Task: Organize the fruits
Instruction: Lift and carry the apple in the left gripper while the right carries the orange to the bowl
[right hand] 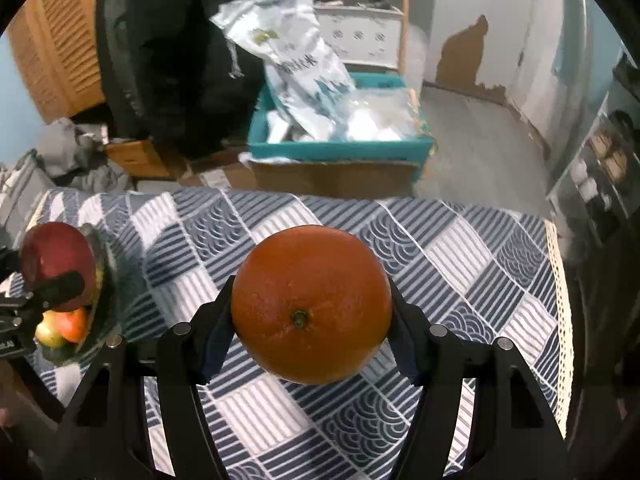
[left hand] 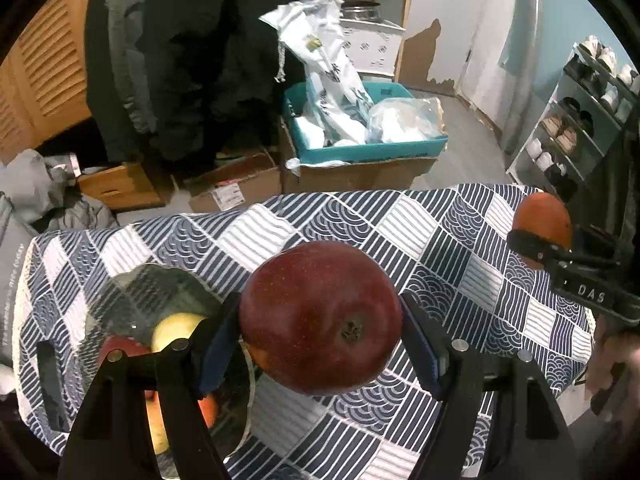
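The bench (right hand: 460,248) fills the lower half of both views, draped in a blue and white patchwork cloth (left hand: 360,216) of striped and wave-patterned squares. Beyond its far edge a cardboard box (left hand: 360,172) sits on the floor with a teal bin (left hand: 372,148) on top of it, stuffed with white plastic bags (left hand: 328,80). A shoe rack (left hand: 580,120) stands against the wall to the right.

On the bench's left part sits a clear glass bowl (left hand: 132,304); it holds several fruits, among them a yellow-green one (left hand: 176,330) and a reddish-orange one (right hand: 74,324).

The left gripper (left hand: 320,336) is raised above the cloth, just right of the bowl, its fingers (left hand: 420,344) clamped on either side of a dark red apple (left hand: 320,316), whose blossom end faces the camera. The apple is off the bench, held in the air.

The right gripper (right hand: 310,320) is likewise lifted over the middle of the bench, its fingers (right hand: 214,340) pressed against the sides of an orange (right hand: 310,304), stem scar toward the camera. The orange hangs clear of the cloth. From the left wrist view this orange appears at the far right, well apart from the bowl.

A bit of the person's hand (left hand: 612,364) shows at the right edge of the left wrist view, behind the right gripper's body.
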`<act>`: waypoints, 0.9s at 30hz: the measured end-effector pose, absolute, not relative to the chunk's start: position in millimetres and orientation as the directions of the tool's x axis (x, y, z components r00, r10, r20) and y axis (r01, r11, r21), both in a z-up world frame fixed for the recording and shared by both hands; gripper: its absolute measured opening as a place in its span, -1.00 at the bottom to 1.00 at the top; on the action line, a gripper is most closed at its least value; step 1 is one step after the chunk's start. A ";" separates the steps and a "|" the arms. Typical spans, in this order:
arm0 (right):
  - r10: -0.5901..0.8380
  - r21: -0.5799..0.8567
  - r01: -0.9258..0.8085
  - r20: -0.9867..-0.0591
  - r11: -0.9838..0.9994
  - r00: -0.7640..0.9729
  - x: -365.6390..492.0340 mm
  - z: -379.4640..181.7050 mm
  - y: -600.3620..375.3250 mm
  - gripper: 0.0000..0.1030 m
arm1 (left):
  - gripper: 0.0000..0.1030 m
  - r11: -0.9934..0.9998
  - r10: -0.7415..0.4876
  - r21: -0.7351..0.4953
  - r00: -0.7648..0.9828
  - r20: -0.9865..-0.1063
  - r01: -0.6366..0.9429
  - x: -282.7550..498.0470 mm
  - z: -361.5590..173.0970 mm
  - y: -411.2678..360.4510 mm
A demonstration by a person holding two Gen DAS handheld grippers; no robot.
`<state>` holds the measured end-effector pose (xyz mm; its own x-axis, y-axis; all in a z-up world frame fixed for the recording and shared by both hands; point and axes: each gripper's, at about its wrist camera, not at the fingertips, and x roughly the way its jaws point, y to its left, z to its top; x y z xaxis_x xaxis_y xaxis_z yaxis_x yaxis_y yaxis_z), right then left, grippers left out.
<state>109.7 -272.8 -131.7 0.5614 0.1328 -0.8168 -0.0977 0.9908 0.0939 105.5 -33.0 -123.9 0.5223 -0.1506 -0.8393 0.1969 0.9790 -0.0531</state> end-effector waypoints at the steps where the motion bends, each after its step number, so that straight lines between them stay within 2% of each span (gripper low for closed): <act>1: 0.143 0.100 -0.108 -0.811 0.989 0.567 109.5 -127.0 -268.2 0.31 | 0.50 0.979 -0.148 -0.050 0.526 -0.837 0.196 103.7 -120.7 -28.1; 15: 0.234 0.108 -0.239 -0.767 0.965 0.598 105.0 -89.1 -207.5 0.31 | 0.50 0.979 -0.120 -0.003 0.557 -0.822 0.206 86.3 -92.4 25.1; 27: 0.311 0.122 -0.344 -0.758 0.931 0.574 107.8 -81.9 -151.5 0.31 | 0.50 0.980 -0.086 0.031 0.562 -0.823 0.195 87.9 -87.1 66.6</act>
